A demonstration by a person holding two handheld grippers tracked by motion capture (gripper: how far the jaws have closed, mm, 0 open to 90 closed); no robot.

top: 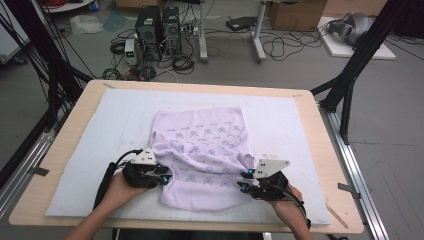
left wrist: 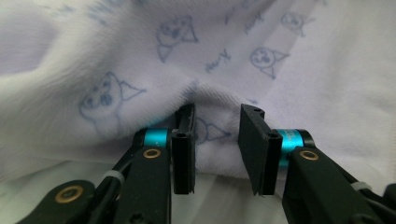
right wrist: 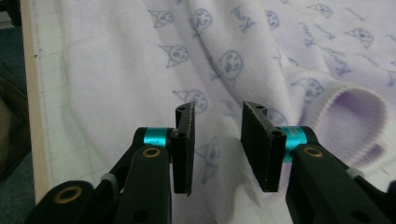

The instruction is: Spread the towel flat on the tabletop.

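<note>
A: What's on the table (top: 75, 107)?

B: A white mat (top: 115, 115) covers most of the top, and a pale lilac cloth (top: 205, 150) printed with small blue cat faces lies crumpled in the middle of it, nearer the person's side.

A: Where are the two tools?

B: The left hand-held gripper (top: 166, 178) sits at the cloth's near left edge, held by the person's left hand (top: 120, 190). The right hand-held gripper (top: 243, 181) is at the near right edge, held by the right hand (top: 287, 200).

A: Is the left one gripping anything?

B: Its jaws stand apart in the left gripper view (left wrist: 217, 149), with a rounded fold of the cloth (left wrist: 140, 70) lying in the gap between them. The pads are not pressed together on it.

A: And the right?

B: Also spread, in the right gripper view (right wrist: 217, 149). The cloth (right wrist: 140, 70) lies under and beyond the jaws, and a rolled hem (right wrist: 348, 105) curls up just to the right of them. Whether the tips touch the fabric, I cannot tell.

A: Anything past the table?

B: Two computer towers (top: 159, 31) and loose cables (top: 285, 45) on the floor.
</note>
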